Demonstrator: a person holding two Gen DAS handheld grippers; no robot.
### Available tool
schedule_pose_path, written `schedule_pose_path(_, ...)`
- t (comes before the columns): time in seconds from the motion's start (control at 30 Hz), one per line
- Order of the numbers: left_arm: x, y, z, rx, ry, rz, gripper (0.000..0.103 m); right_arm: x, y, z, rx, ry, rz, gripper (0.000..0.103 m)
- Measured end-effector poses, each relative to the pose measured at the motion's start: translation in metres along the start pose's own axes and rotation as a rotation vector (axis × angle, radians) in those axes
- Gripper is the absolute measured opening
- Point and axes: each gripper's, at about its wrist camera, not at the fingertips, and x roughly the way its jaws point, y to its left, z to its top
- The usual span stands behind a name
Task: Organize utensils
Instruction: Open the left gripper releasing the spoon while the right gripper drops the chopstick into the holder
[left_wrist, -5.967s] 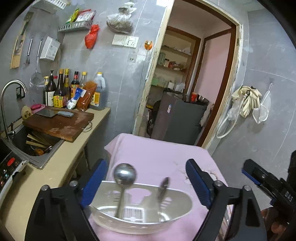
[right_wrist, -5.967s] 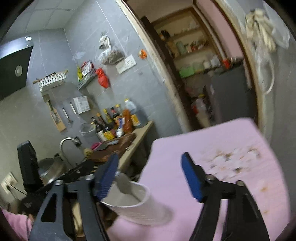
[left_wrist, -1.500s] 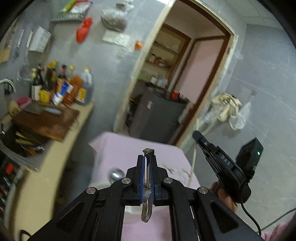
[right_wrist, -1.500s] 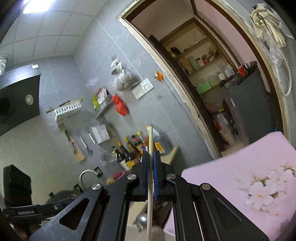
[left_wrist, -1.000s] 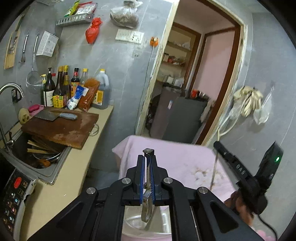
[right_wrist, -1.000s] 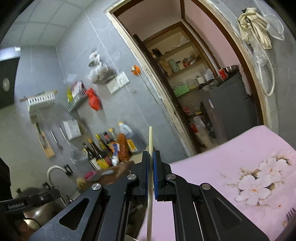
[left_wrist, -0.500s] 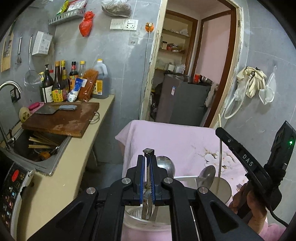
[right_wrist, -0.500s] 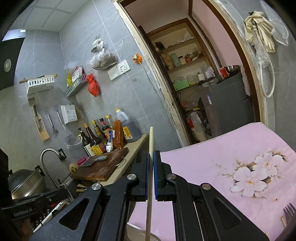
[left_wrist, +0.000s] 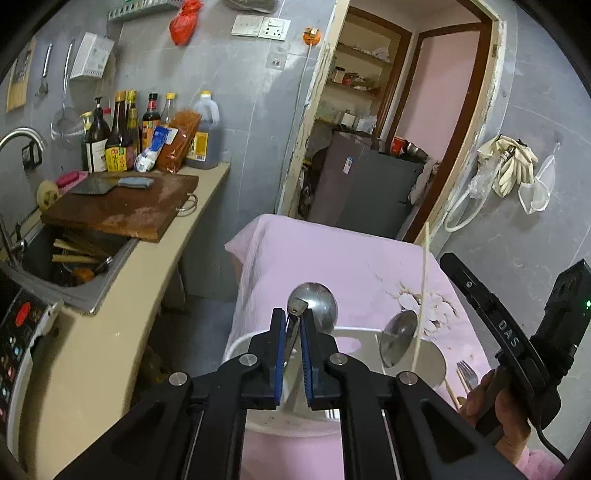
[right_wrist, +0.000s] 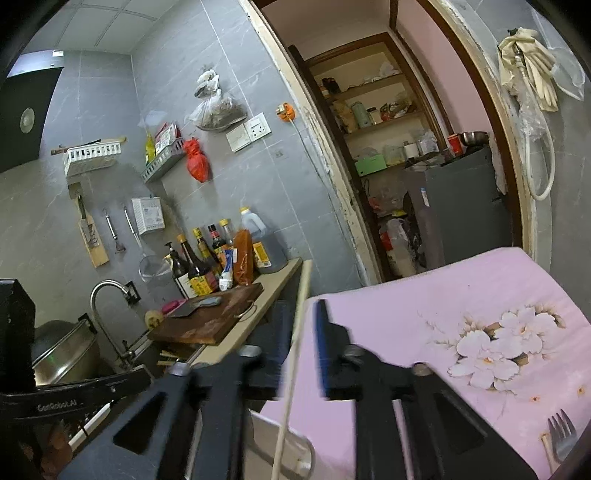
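My left gripper (left_wrist: 291, 334) is shut on a flat metal utensil (left_wrist: 296, 308), held upright over the white utensil caddy (left_wrist: 437, 363) on the pink cloth. A ladle bowl (left_wrist: 317, 308) and a spoon (left_wrist: 400, 338) stand in the caddy. A pale chopstick (left_wrist: 423, 291) leans in the caddy beside the spoon. The jaws of my right gripper (right_wrist: 301, 317) are opening. The chopstick (right_wrist: 293, 354) stands between them, clear of the blue right pad (right_wrist: 320, 343). The left finger is blurred. A person's hand (left_wrist: 491, 402) holds the right gripper (left_wrist: 476, 295).
A fork (right_wrist: 561, 432) lies on the flowered pink cloth (right_wrist: 424, 321) at the right. To the left runs a counter (left_wrist: 122, 295) with a cutting board (left_wrist: 122, 206), a cleaver, bottles and a sink (left_wrist: 62, 266). A doorway opens beyond the table.
The right jaws have spread off the chopstick, which now leans in the caddy. My left gripper has sunk a little toward the caddy, still holding the metal utensil.
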Motion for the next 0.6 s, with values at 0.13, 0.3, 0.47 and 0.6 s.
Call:
schedule_pose_path(0.13,-0.007,-0.005,-0.003,-0.013,-0.016,0.007,0.014,-0.010,-0.005,-0.001,0.010,0.016,0.014,0.032)
schedule_pose_path(0.3,-0.016,-0.012,-0.005,-0.060,-0.073,0.019,0.046,-0.031,-0.015,0.000,-0.003,0.040,0.011,0.038)
schedule_pose_path(0.47,-0.022,-0.030,-0.010,-0.069,-0.094,0.023,0.052,-0.058,-0.032,0.006,-0.013,0.047,-0.006,0.050)
schedule_pose_path(0.6,-0.031,-0.056,-0.018,-0.045,-0.139,0.013,0.070,-0.083,-0.044,0.015,-0.039,0.026,-0.033,0.065)
